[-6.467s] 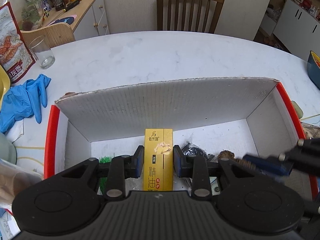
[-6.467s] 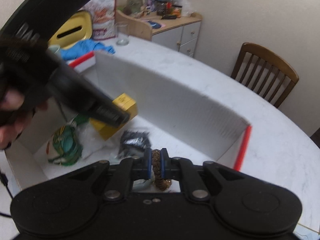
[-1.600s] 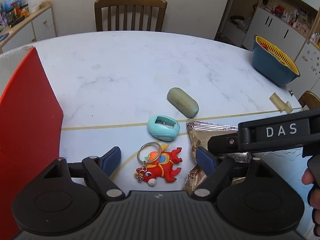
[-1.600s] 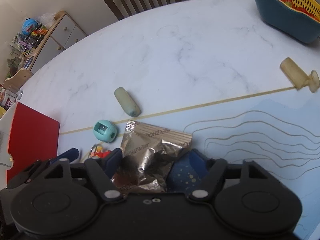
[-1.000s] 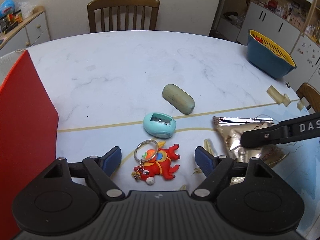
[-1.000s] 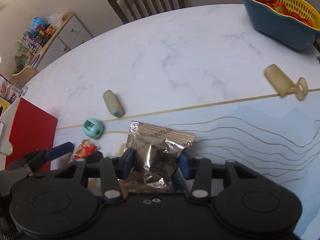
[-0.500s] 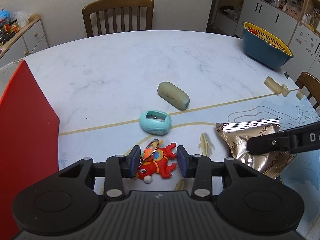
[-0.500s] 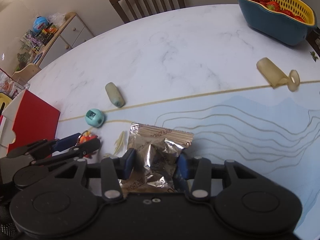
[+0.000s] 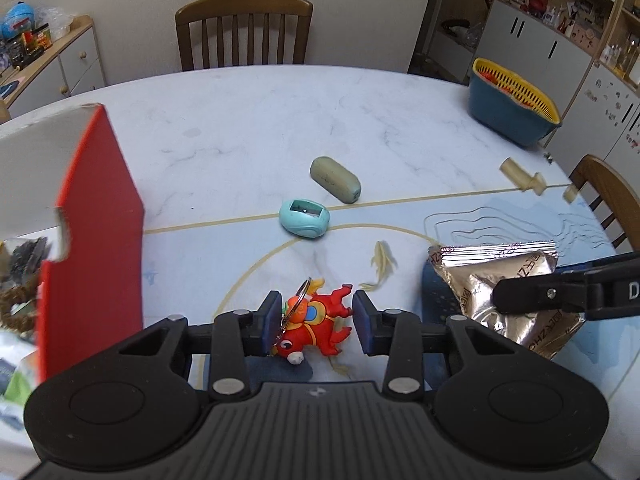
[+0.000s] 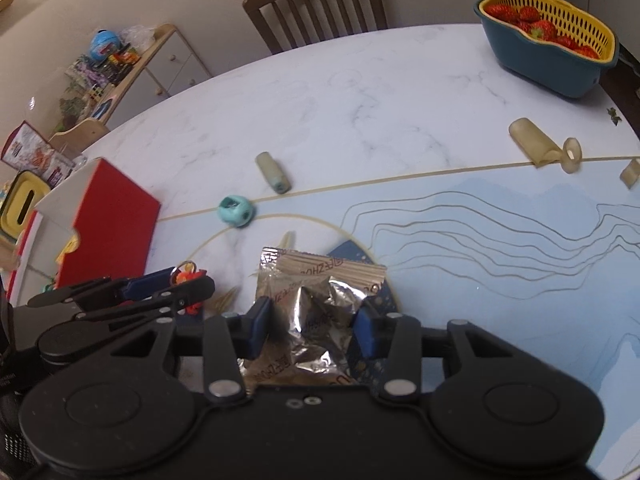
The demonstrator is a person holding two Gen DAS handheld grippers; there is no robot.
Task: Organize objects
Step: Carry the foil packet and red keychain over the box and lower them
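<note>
My left gripper [image 9: 314, 326] is clamped on the red keychain [image 9: 316, 322], its body lying crosswise between the pads. My right gripper [image 10: 314, 330] is squeezed onto the foil packet [image 10: 316, 300], whose sealed top edge points away from me. Whether either load is clear of the table [image 9: 280, 120] I can't tell for sure. The red box [image 9: 92, 240] stands close on my left, its red wall between the keychain and the inside, so I judge the left goes up and over first. Further out lie a teal sharpener [image 9: 305, 219] and a grey-green case [image 9: 335, 179], well apart from both claws; the strawberry basket [image 10: 548, 52] sits far right.
</note>
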